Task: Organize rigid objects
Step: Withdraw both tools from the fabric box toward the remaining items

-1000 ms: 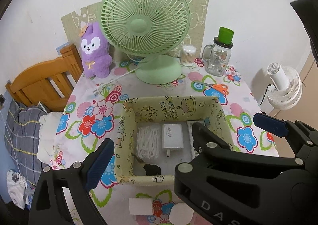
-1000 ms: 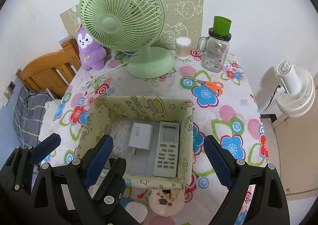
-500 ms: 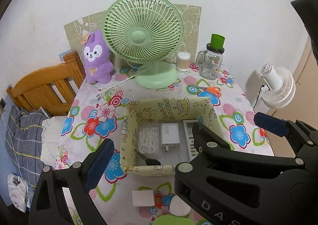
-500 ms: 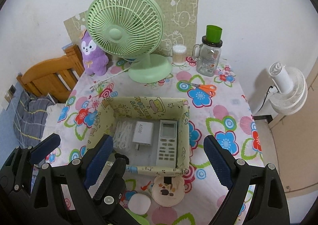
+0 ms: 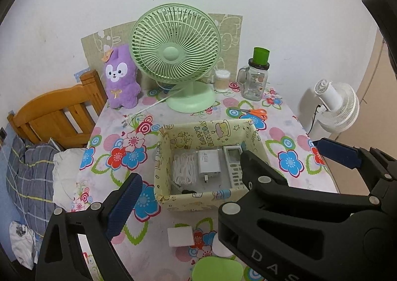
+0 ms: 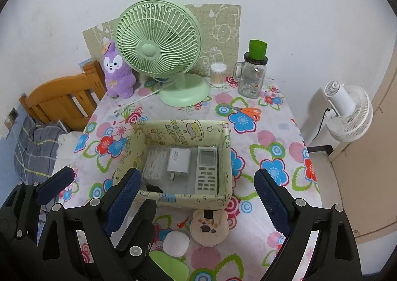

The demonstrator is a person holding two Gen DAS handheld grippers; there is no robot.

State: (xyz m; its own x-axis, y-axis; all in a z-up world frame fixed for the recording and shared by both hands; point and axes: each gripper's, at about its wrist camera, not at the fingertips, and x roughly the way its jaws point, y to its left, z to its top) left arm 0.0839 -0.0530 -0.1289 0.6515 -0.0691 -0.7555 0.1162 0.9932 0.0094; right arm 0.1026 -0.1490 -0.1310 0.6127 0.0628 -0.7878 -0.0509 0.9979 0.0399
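- White wall backs a table under a flowered cloth, with a wooden bed frame to the left and a white floor fan to the right.
- Big green desk fan stands at the far edge beside a purple plush, a glass jar and orange scissors; a long reach toward the scissors could, I judge, knock the jar or catch the fan's cord.
- Patterned box sits mid-table, holding a remote, a white charger and a coiled white cable; a small dark item lies at its near wall, too hidden to name.
- Left gripper hangs above the table nearer than the box, tilted steeply down, its jaws spread wide with nothing between them.
- Right gripper hovers just beside it at the same tilt, released and empty; the two tools are close enough that they could collide in a crossing reach.
- Loose items lie at the table's near edge: a round bear-print case, a white rounded piece, a white block and a green object, partly hidden below the tools; a misjudged descent could push one off the edge.
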